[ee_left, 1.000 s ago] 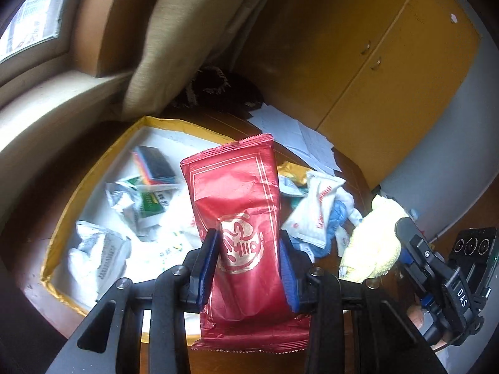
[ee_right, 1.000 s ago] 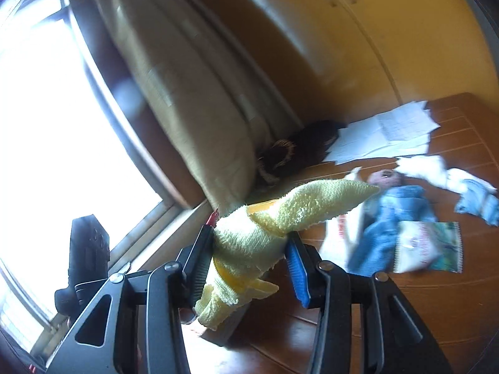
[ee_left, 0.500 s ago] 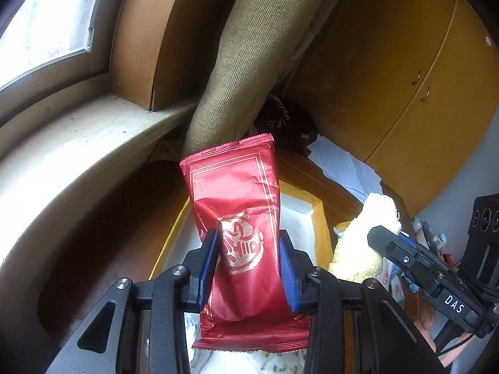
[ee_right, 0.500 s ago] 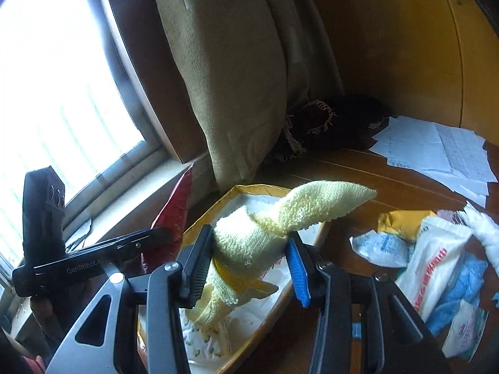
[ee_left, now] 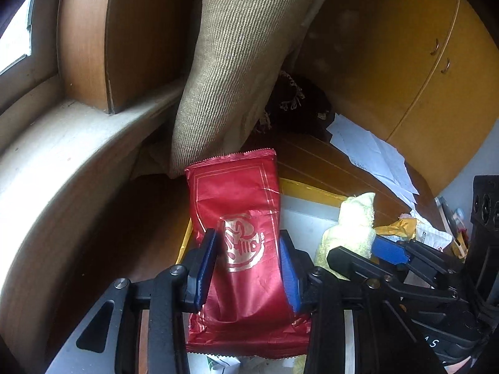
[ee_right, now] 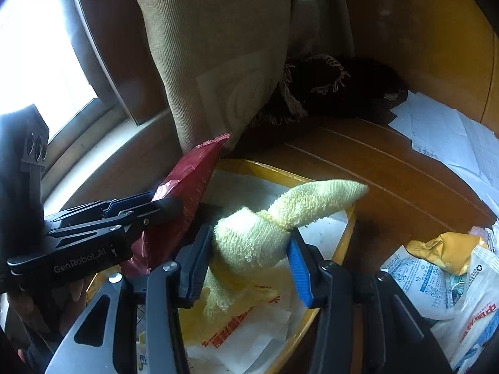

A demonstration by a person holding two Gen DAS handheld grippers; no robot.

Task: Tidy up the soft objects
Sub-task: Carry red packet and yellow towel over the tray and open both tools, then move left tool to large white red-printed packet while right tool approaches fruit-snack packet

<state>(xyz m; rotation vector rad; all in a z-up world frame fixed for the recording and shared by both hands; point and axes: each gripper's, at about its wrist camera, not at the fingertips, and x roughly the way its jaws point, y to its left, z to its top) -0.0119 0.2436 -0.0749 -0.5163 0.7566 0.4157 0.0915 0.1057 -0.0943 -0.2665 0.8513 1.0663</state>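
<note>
over the yellow-rimmed tray (ee_right: 344, 243), hand-held grippers clamp a red packet (ee_left: 243, 249) and yellow towel (ee_right: 265, 233), hiding its contents.

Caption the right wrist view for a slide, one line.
Right gripper clamps a pale yellow terry cloth above the yellow-rimmed tray, beside the left gripper holding a red foil packet.

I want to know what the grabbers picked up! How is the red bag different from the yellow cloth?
The red bag is shiny, flat and stiff; the yellow cloth is fuzzy, rolled and floppy. The left gripper holds the bag, the right gripper the cloth. Both are squeezed above the tray.
</note>
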